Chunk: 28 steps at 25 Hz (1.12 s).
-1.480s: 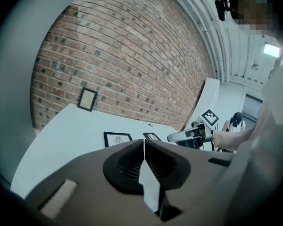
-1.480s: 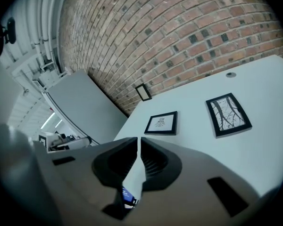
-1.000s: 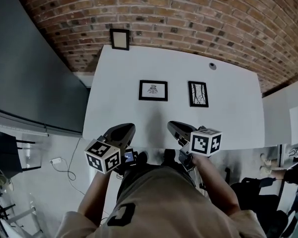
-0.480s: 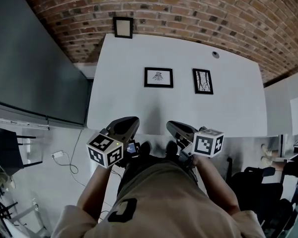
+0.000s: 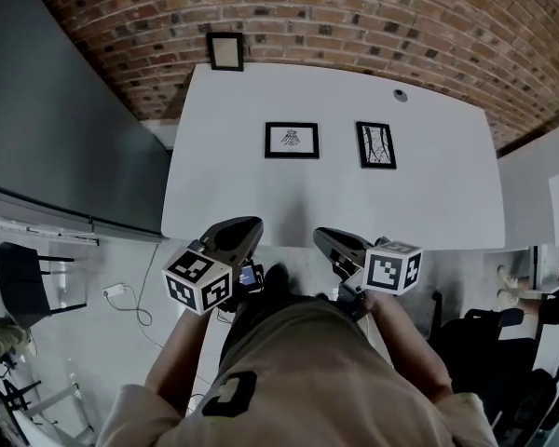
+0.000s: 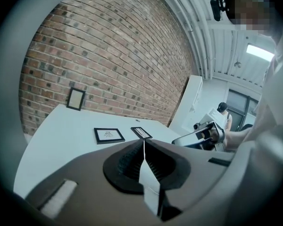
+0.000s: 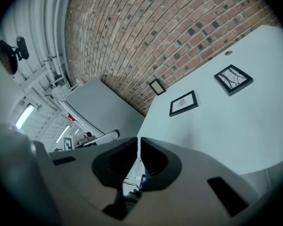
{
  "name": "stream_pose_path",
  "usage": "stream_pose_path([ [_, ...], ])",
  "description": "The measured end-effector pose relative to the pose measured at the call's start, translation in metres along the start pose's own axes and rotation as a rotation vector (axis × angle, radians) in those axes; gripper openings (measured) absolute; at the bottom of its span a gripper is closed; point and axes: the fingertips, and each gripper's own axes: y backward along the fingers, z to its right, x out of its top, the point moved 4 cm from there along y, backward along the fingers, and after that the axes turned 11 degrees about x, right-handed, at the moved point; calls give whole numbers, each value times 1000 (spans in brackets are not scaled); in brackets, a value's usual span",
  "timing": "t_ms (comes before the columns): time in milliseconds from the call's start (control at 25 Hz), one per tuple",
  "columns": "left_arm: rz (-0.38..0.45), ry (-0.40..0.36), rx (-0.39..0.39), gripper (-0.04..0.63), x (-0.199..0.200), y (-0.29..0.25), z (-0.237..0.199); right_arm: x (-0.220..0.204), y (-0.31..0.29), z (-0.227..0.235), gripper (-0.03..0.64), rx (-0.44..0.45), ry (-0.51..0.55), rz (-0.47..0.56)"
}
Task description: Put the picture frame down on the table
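Two black picture frames lie flat in the middle of the white table [image 5: 429, 203]: one with a small dark drawing [image 5: 292, 140] [image 6: 109, 134] [image 7: 183, 102], and a narrower one with branch lines [image 5: 375, 145] [image 6: 141, 132] [image 7: 233, 78] to its right. A third frame [image 5: 224, 51] [image 6: 76, 99] [image 7: 156, 86] stands upright at the table's far edge against the brick wall. My left gripper [image 5: 247, 226] [image 6: 144, 141] and right gripper [image 5: 324, 237] [image 7: 138, 139] hover side by side at the table's near edge, well short of the frames. Both are shut with nothing between the jaws.
A dark grey panel [image 5: 65, 110] runs along the table's left side. A black chair [image 5: 19, 287] and a cable [image 5: 121, 296] are on the floor at the left. A small round grommet [image 5: 400, 94] sits near the table's far right edge.
Both grippers have drifted slightly along the table's near edge, and the table and frames now sit a little higher in the head view. The jaws stay shut and empty.
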Motion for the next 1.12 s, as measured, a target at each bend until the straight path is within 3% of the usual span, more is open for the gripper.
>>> stream_pose_path([
  [200, -16, -30, -23, 9, -2, -14, 36, -3, 34, 8, 18, 8, -42, 54],
  [440, -18, -51, -32, 9, -5, -26, 76, -8, 68, 9, 14, -20, 75, 11],
  [640, -20, -64, -35, 9, -8, -33, 111, -11, 98, 13, 14, 1, 86, 5],
  [1120, -25, -72, 12, 9, -15, -37, 143, -19, 134, 24, 14, 25, 97, -20],
])
